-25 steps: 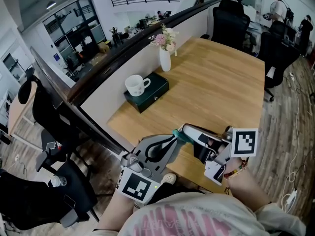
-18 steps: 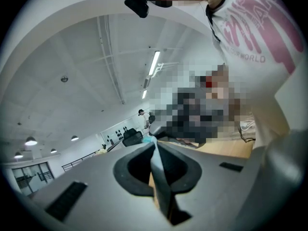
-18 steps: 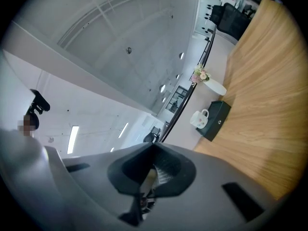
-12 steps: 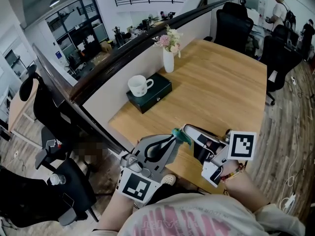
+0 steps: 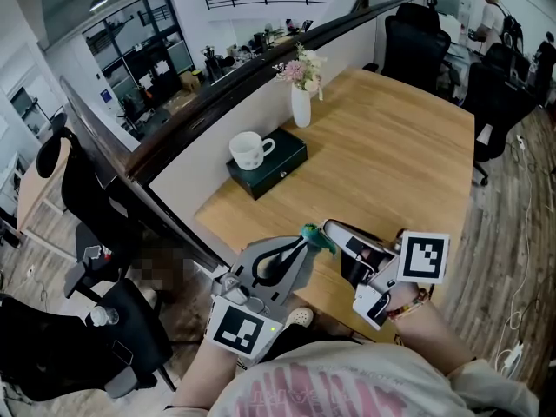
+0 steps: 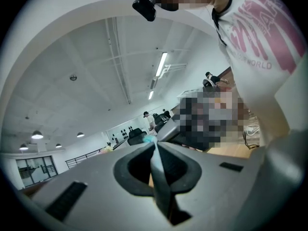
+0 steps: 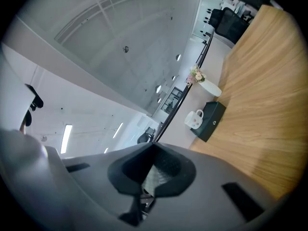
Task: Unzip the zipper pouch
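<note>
Step in hand: both grips are set, with no sign yet that the zip has started to open. The zipper pouch (image 5: 315, 236) is held up in the air between the two tools, close to the person's chest and above the near edge of the tabletop (image 5: 391, 163), not resting on it. Left tool (image 5: 303, 242): jaws closed tight on a thin pale-teal fold (image 6: 156, 165) of the pouch, which stands edge-on between the pads. Right tool (image 5: 331, 230): jaws likewise closed, pinching a mesh-textured patch (image 7: 153, 176). A small dark piece below it may be the slider tab, not certain. Judgement: one tool anchors the fabric end and the other should carry the slider. The next move calls for drawing them apart along the zip line, fabric kept taut so it does not bunch. Hard to make out: the head view shows only a teal scrap between the tool tips, the rest masked by the tool bodies. No view shows the zip track or how far it is open. The mug (image 5: 250, 150) and dark box (image 5: 276, 165) sit well apart, over by the partition.
</note>
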Demonstrator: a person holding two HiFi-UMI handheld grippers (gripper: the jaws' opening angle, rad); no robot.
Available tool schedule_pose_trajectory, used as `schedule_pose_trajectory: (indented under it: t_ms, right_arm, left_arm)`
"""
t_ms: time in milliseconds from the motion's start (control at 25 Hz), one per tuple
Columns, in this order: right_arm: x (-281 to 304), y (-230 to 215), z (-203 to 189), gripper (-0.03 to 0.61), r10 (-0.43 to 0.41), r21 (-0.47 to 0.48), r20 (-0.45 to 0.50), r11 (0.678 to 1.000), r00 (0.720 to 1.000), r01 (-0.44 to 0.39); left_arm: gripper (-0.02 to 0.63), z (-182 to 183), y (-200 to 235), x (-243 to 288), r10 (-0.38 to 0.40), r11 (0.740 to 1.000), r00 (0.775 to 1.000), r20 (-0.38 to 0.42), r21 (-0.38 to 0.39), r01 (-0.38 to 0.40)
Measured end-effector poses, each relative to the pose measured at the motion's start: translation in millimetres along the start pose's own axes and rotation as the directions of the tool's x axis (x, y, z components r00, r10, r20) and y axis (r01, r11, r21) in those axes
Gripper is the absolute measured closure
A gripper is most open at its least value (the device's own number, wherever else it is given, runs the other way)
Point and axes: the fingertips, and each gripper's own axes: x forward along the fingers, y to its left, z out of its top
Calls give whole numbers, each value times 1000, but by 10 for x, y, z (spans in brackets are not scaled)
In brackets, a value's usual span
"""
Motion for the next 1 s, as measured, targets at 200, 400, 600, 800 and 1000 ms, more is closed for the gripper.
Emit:
schedule_pose_trajectory:
  t_ms: [200, 400, 600, 800, 1000]
  right_arm:
    - [14, 7, -12, 580, -5, -16, -3, 1000, 1000, 5]
    - [-14, -60, -13, 580, -50, -43, 1, 998, 999, 50]
    - [-39, -99, -15, 580, -66, -47, 5, 997, 998, 66]
    - [-73, -141, -8, 580, -75, -47, 9, 996, 997, 75]
    - [-88, -165, -2, 580, -86, -53, 7, 995, 996, 86]
  left_arm:
    - [601, -1, 17, -26, 5, 1000, 1000, -6, -6, -5]
    - [601, 18, 42, -41, 11, 1000, 1000, 8, -20, -11]
    - [601, 21, 48, -61, 17, 999, 1000, 13, -27, -17]
    - [601, 6, 67, -80, 16, 999, 1000, 13, -41, -16]
    - [601, 10, 62, -78, 20, 999, 1000, 7, -39, -20]
